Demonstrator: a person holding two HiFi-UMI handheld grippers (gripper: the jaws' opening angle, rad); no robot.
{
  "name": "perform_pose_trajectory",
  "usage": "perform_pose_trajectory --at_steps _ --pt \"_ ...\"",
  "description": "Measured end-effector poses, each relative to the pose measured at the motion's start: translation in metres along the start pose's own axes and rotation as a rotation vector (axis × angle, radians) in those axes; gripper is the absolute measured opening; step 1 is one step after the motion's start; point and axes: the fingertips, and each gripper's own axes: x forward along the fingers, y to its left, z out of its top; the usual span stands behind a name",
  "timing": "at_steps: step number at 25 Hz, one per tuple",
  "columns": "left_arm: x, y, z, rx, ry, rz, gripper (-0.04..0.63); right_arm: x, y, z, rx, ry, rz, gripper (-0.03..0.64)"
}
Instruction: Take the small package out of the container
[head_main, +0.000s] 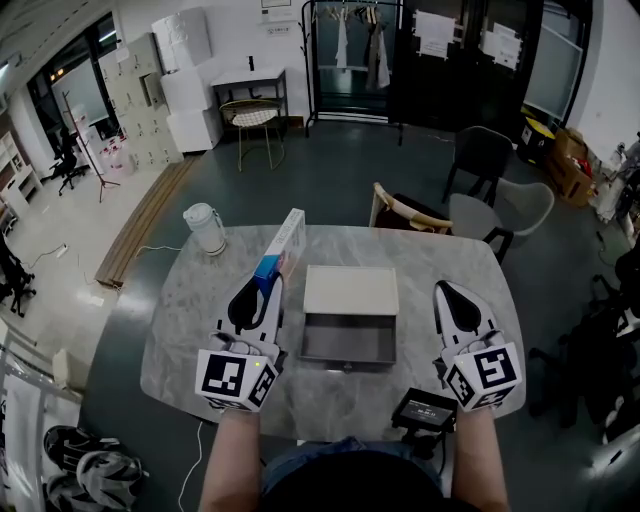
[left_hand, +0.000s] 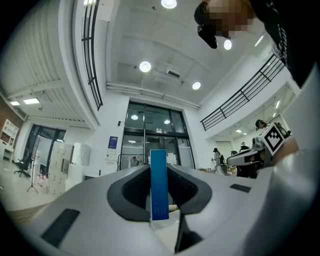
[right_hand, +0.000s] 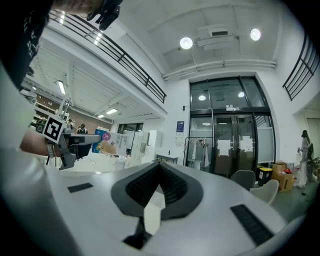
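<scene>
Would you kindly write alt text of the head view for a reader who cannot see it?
The left hand-held gripper holds a blue-and-white package beside an open container on a marble table. The right hand-held gripper hovers shut and empty on the other side.
</scene>
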Motion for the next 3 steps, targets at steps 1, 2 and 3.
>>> perform_pose_trajectory --at_steps 1,2,3 --pt "-0.0002 -0.0002 0.0 -0.003 -0.001 0.0 0.094 -0.0004 -0.0001 0.0002 0.002 0.002 -0.003 0.025" --pt "-0.0003 -0.0004 0.0 -0.005 -0.003 0.0 0.094 -0.0008 -0.0002 0.0003 0.003 0.003 -0.006 0.026" --pt "-0.0004 -0.0007 0.0001 -0.008 -0.004 -0.001 0.094 -0.0013 -0.0004 0.0003 0.004 0.004 -0.007 0.025"
